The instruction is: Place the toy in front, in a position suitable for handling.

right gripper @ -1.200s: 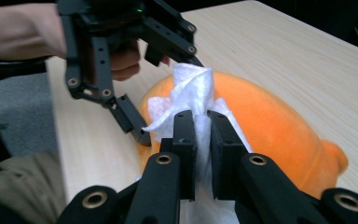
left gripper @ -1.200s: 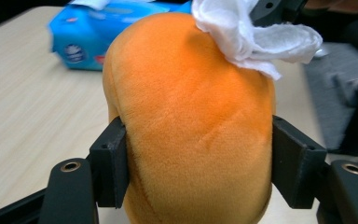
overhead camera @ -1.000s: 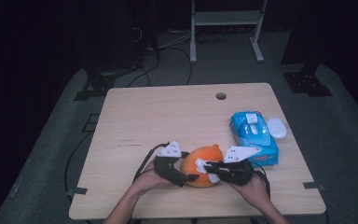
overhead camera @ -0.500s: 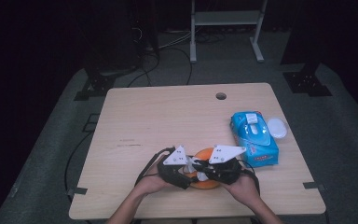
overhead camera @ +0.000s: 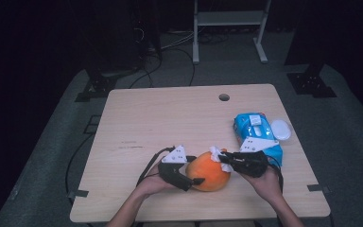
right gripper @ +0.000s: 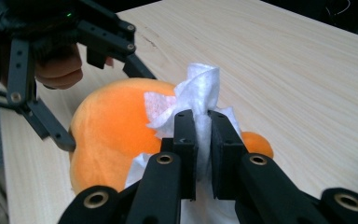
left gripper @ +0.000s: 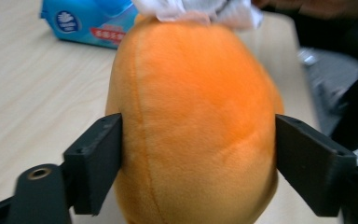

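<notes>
An orange plush toy (overhead camera: 208, 171) lies near the table's front edge. My left gripper (overhead camera: 196, 170) reaches in from the left with a jaw on each side of the toy. In the left gripper view both pads (left gripper: 98, 163) touch the plush (left gripper: 196, 116); the jaws have just been opening a little with the toy still between them. My right gripper (overhead camera: 223, 159) comes from the right, shut on a crumpled white wipe (overhead camera: 216, 153) that rests on top of the toy. In the right gripper view the wipe (right gripper: 200, 88) sticks up between the closed jaws (right gripper: 203, 126).
A blue pack of wipes (overhead camera: 257, 132) with a white round lid (overhead camera: 280, 129) beside it lies just right of my right hand. The wooden table (overhead camera: 170, 118) has a cable hole (overhead camera: 224, 97) at the back. Cables and a metal stand are on the floor behind.
The right gripper slid left over the toy with the wipe, then drew back to the right, uncovering more of the plush. The left gripper stayed in place around the toy.
</notes>
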`<state>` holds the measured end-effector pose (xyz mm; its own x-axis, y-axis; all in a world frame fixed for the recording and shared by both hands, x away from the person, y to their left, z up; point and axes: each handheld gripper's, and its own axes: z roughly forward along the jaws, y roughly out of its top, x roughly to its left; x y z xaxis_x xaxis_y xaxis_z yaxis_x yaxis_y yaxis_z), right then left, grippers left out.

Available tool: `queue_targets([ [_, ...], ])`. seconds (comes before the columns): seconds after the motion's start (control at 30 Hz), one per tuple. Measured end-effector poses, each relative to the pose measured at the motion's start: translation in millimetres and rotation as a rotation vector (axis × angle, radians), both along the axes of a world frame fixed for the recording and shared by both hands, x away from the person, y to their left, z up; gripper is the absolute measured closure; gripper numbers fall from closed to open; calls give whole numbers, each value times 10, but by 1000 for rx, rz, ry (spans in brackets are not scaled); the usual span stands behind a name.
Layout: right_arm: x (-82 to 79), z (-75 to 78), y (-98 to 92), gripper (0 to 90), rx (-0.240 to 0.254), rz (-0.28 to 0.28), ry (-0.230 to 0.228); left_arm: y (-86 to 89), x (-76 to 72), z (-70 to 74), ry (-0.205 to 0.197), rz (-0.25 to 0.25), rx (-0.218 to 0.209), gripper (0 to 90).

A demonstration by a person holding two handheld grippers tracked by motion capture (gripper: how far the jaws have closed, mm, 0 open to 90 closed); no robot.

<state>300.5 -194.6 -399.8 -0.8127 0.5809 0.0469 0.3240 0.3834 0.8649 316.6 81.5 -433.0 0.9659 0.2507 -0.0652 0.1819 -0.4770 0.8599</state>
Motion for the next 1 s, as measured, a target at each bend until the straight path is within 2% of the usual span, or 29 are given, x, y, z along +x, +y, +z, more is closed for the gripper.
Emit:
queue_targets([
  [0.03,-24,-2,-3,819,0,1,-1,3,14,5,25,-4,-16,167],
  [0.07,-44,-2,-3,819,-4,3,-7,10,34,10,69,0,-43,164],
  [0.13,-74,-2,3,819,-14,5,-10,15,36,18,72,1,-38,176],
  [0.23,-102,4,11,819,-20,9,-13,17,23,25,57,-1,-27,243],
  [0.3,-186,38,62,818,-43,4,-45,-5,-11,39,14,-3,0,279],
  [0.33,-234,61,111,818,-61,8,-64,-5,-11,39,14,-3,0,289],
  [0.37,-234,61,111,818,-61,8,-64,-17,-22,45,2,-4,10,289],
  [0.4,-294,92,213,818,-82,35,-97,-43,-48,56,-24,-6,24,295],
  [0.43,-294,92,213,818,-82,35,-97,-43,-48,56,-24,-6,24,296],
  [0.47,-330,109,343,818,-86,71,-103,-71,-80,71,-51,-13,41,297],
  [0.5,-330,109,343,818,-86,71,-103,-71,-80,71,-51,-13,41,298],
  [0.53,-340,116,479,818,-95,104,-104,-99,-118,83,-78,-20,57,299],
  [0.57,-340,116,479,818,-95,104,-104,-99,-118,83,-78,-20,57,301],
  [0.6,-336,120,525,818,-95,116,-103,-114,-141,89,-98,-31,66,301],
  [0.63,-310,129,638,818,-108,143,-110,-121,-155,91,-106,-33,68,303],
  [0.67,-298,133,667,819,-121,145,-112,-137,-178,94,-122,-39,74,303],
  [0.77,-258,151,657,819,-128,141,-116,-131,-176,96,-123,-41,74,304],
  [0.8,-204,163,578,819,-124,117,-116,-127,-165,84,-120,-46,62,304],
  [0.83,-204,163,578,819,-124,117,-116,-127,-165,84,-120,-46,62,303],
  [0.87,-146,165,465,819,-110,83,-106,-123,-157,80,-116,-44,57,299],
  [0.97,-105,155,353,819,-94,62,-85,-120,-142,77,-102,-35,45,254],
  [1.0,-98,149,304,819,-92,54,-82,-119,-131,78,-86,-27,35,254],
])
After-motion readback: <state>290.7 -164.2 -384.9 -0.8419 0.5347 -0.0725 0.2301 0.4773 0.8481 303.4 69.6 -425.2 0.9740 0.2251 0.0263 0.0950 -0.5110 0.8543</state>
